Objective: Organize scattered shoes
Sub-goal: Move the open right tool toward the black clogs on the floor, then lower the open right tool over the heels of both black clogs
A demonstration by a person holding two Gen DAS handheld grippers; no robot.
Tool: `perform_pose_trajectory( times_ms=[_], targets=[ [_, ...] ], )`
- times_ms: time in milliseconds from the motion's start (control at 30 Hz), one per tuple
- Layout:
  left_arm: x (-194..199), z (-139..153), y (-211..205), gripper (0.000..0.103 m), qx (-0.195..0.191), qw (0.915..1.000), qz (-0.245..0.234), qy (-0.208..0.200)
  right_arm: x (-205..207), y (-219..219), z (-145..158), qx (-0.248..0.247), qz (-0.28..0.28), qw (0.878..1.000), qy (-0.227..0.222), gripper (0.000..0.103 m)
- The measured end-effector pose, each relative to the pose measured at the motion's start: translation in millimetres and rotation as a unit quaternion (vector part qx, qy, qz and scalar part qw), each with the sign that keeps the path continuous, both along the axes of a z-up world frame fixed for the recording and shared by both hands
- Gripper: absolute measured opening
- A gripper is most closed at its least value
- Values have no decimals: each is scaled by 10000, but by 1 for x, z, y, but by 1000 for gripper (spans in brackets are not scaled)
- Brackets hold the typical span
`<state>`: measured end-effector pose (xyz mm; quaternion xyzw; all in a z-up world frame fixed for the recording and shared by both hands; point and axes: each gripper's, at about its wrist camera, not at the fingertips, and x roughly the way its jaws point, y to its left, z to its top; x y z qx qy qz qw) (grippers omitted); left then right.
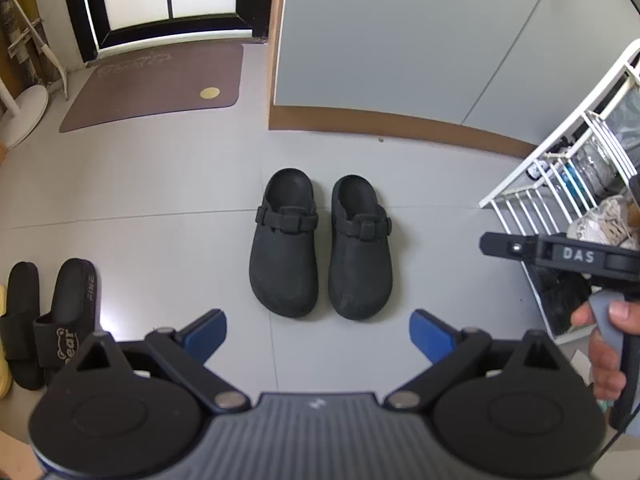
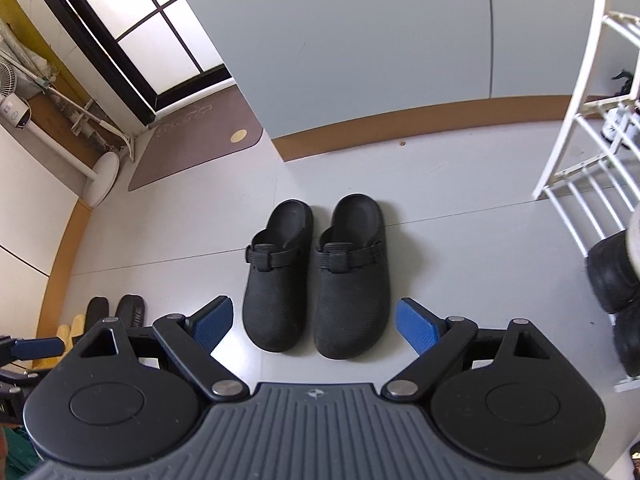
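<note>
A pair of black clogs (image 1: 320, 244) stands on the grey floor (image 1: 160, 208), side by side and close together, toes pointing toward the cameras and open heels toward the grey wall (image 1: 400, 40). In the left wrist view the left clog (image 1: 284, 244) and the right clog (image 1: 360, 248) lie just ahead of the left gripper (image 1: 318, 334), in line with the gap between its blue pads (image 1: 206, 334). The fingers of the left gripper are spread wide apart, they hold nothing and touch nothing; the toes of the clogs are near but apart from the pads.

In the right wrist view the same clogs (image 2: 316, 276) lie in front of the right gripper (image 2: 314, 326), and their toes reach between its two blue fingers (image 2: 416, 328). This gripper is also wide apart and empty; if the pads touch the clogs I cannot tell, they look slightly apart.

The right gripper also shows at the right edge of the left wrist view, with a hand (image 1: 604, 344) on its handle.

To the left on the floor stand black slides (image 1: 48, 320), one with the word "bear", next to something yellow (image 1: 4, 340) at the edge. To the right is a white shoe rack (image 1: 560, 184) with shoes on its shelves. Farther back lies a brown doormat (image 1: 156, 84) before a black-framed door (image 1: 168, 0)
</note>
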<state>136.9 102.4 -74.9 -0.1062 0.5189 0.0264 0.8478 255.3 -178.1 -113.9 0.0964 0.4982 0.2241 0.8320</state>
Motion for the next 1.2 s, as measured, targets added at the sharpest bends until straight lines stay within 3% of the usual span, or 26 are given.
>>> perform_pose_trajectory(
  times_ms=[400,700,833,1100,1200],
  targets=[
    [15,-12,15,97,192,9997,82,133,26,46,-27,-52,289,9994,187,91],
    [20,-31,41,93,113,9991,295,300,44,87,-45,-490,765,9958,-126,90],
    [20,-31,46,92,130,9988,392,261,59,97,-60,-180,712,9973,-42,86],
    [24,-29,45,92,239,9988,409,147,85,108,-93,-90,680,9975,158,83],
    [23,-25,44,92,257,9989,376,82,100,108,-107,225,557,9976,357,83]
  ],
)
